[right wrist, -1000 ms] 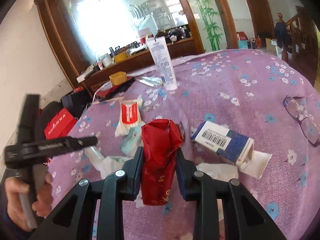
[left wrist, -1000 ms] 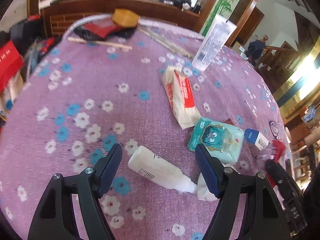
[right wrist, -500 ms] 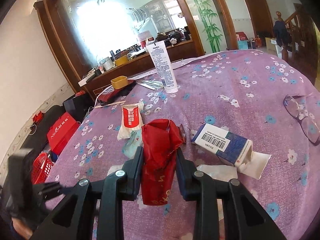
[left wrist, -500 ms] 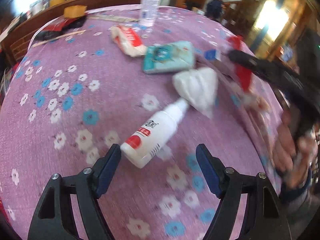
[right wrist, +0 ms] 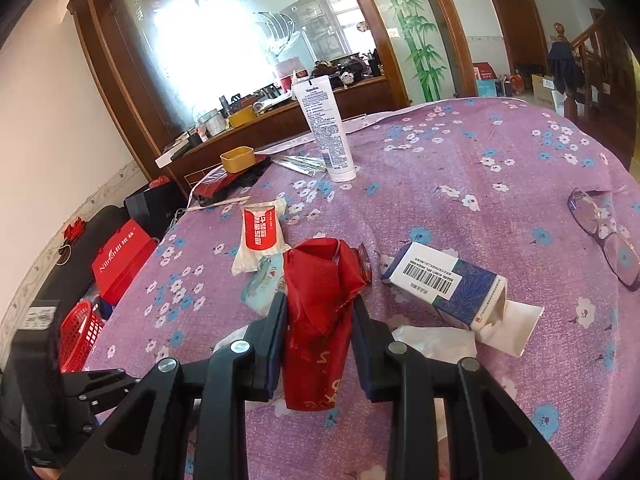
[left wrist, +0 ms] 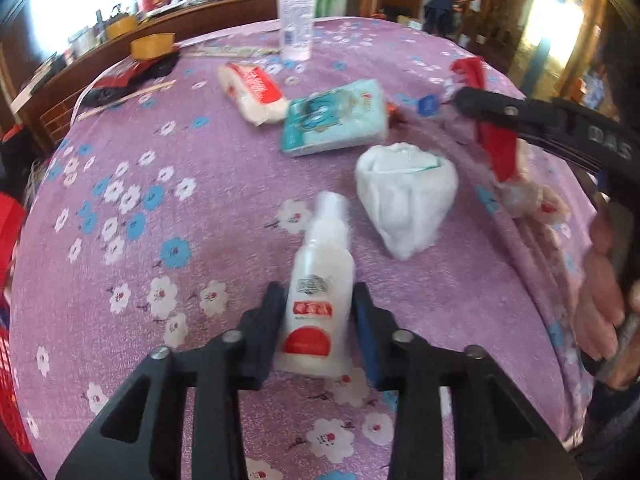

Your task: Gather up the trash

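Observation:
A white plastic bottle (left wrist: 320, 276) with a red label lies on the purple flowered tablecloth (left wrist: 160, 184), its nozzle pointing away. My left gripper (left wrist: 318, 300) has its jaws closing on the bottle's lower body, and both pads touch its sides. My right gripper (right wrist: 319, 308) is shut on a crumpled red wrapper (right wrist: 320, 280), which hangs between its fingers just above the cloth. The same red wrapper (left wrist: 496, 148) shows at the right of the left wrist view. A crumpled white tissue (left wrist: 404, 196) lies just beyond the bottle.
A teal wipes pack (left wrist: 336, 120) and a red-and-white packet (left wrist: 256, 88) lie further back. Right of the right gripper is an open blue-and-white box (right wrist: 444, 280). A lotion tube (right wrist: 328, 128) stands upright; glasses (right wrist: 604, 232) lie far right. A red basket (right wrist: 80, 332) sits below the table's left edge.
My left gripper swung round the bottle, lined up along it and closed from wide open onto its body. The right gripper and its red wrapper kept still.

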{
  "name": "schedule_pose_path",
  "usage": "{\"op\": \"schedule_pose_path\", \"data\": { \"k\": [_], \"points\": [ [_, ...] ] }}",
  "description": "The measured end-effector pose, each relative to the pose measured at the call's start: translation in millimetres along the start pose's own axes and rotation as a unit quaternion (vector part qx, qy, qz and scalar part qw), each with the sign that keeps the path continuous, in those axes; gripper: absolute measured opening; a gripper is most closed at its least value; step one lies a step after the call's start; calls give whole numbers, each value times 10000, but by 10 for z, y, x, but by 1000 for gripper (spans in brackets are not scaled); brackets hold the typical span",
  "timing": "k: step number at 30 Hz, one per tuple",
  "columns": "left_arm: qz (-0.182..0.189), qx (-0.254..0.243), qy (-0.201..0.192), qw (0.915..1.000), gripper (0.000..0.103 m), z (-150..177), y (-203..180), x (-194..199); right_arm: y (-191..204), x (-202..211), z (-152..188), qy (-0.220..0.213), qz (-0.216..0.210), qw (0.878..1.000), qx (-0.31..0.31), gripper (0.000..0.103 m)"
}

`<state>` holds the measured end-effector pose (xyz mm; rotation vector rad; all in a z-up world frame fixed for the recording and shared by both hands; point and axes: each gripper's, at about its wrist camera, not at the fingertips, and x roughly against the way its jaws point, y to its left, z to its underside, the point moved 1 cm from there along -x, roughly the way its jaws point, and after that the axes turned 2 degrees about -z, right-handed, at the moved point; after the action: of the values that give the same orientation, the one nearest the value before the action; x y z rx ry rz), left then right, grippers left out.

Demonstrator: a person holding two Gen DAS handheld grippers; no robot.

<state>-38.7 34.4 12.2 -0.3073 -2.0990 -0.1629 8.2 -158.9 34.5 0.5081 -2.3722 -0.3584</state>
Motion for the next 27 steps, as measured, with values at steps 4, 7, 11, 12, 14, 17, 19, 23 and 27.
{"op": "schedule_pose_path", "data": {
  "k": [4,7,11,12,14,17,19,23,27],
  "points": [
    [-2,337,-123,9994,29,3,92,17,51,4,15,-1,-25,9999,125,33],
    [-215,665,-321,9970,29,3,204,2,105,-1,33,19,-47,9997,234,33],
    [-331,1477,-766,9855,29,-32,505,74,177,-19,61,41,-28,9991,416,33],
    [-418,1666,-919,9808,29,-41,574,115,194,-28,69,55,-23,9989,457,33],
    [-598,1871,-1131,9740,29,-56,647,160,236,-43,89,80,-11,9984,555,33],
    [-740,2152,-1328,9647,29,-29,724,194,310,-40,113,42,61,9972,745,33],
    [-921,2304,-1533,9565,29,-9,779,257,348,-20,124,-27,129,9964,840,33],
    [-1011,2287,-1663,9539,29,-23,789,299,376,4,122,-130,241,9954,920,33],
    [-983,2186,-1651,9567,29,-61,771,264,376,8,122,-132,235,9954,915,33]
  ]
}}
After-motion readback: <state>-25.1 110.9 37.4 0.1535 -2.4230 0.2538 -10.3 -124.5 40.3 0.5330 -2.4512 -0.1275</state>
